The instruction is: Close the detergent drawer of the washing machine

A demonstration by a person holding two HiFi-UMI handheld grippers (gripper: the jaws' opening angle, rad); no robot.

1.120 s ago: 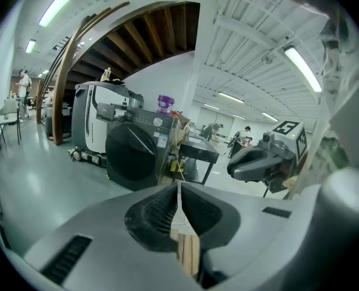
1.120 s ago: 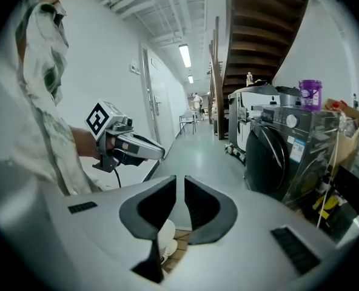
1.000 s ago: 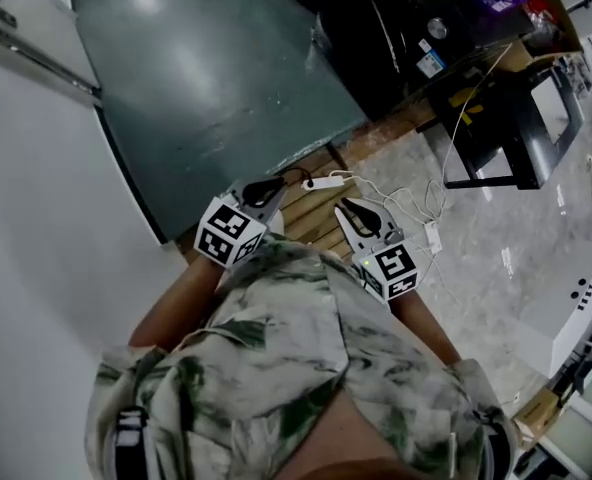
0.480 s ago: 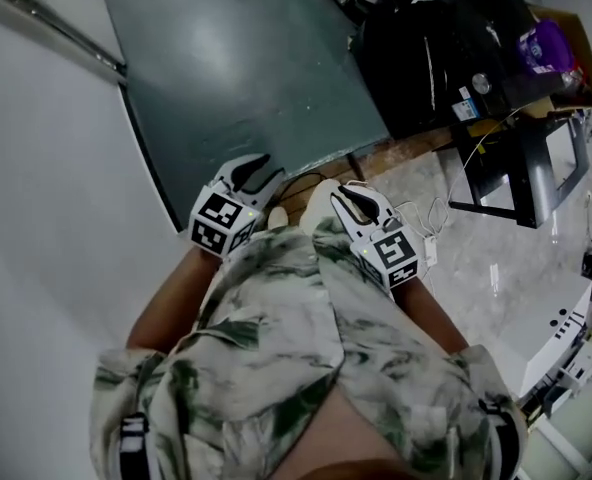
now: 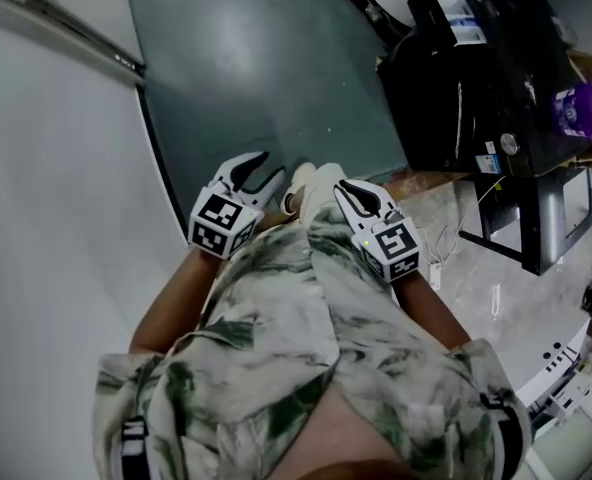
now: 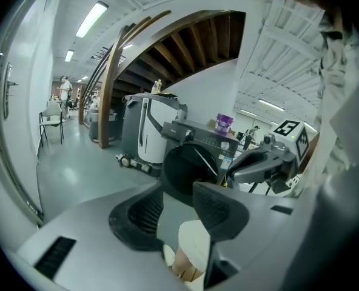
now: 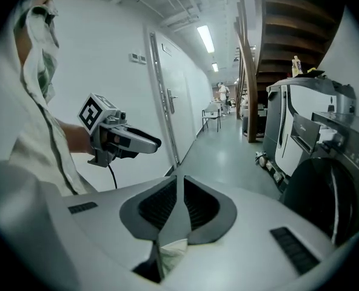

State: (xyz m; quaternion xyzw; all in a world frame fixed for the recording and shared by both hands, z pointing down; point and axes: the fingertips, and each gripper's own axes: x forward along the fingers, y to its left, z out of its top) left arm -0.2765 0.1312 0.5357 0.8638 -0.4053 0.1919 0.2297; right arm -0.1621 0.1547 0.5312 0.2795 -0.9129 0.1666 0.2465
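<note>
Head view is looking steeply down past a patterned shirt [image 5: 276,348] to the left gripper [image 5: 266,168] and the right gripper [image 5: 344,186], which are being held side by side close to the body above a grey floor [image 5: 246,78], both pointing ahead and somewhat down. The washing machine [image 5: 446,78], a dark front-loader, is standing at the far right edge of that floor, well apart from both grippers, while a white wall [image 5: 56,218] is running along the floor's left edge. In the left gripper view the machine [image 6: 188,162] is being framed just above the jaws. A grey piece is jutting from its upper left corner and is being taken for the detergent drawer [image 6: 170,128], pulled out, though it is too small for certainty. The left fingers have just been opening and are being held moderately wide with nothing gripped; only the toe of a pale shoe [image 6: 194,247] is showing through the gap. In the right gripper view the fingers are being held drawn together, a mere sliver between them and nothing held, and the machine [image 7: 328,193] is showing at the right edge. The step in hand is being judged as the approach, since the drawer is not yet being touched. The next move is calling for the distance to be closed, for one gripper to be raised to the drawer front, and for its tips to be set squarely against that front so that the drawer is pushed straight in; an off-centre push could be skewing it on its slide.
</note>
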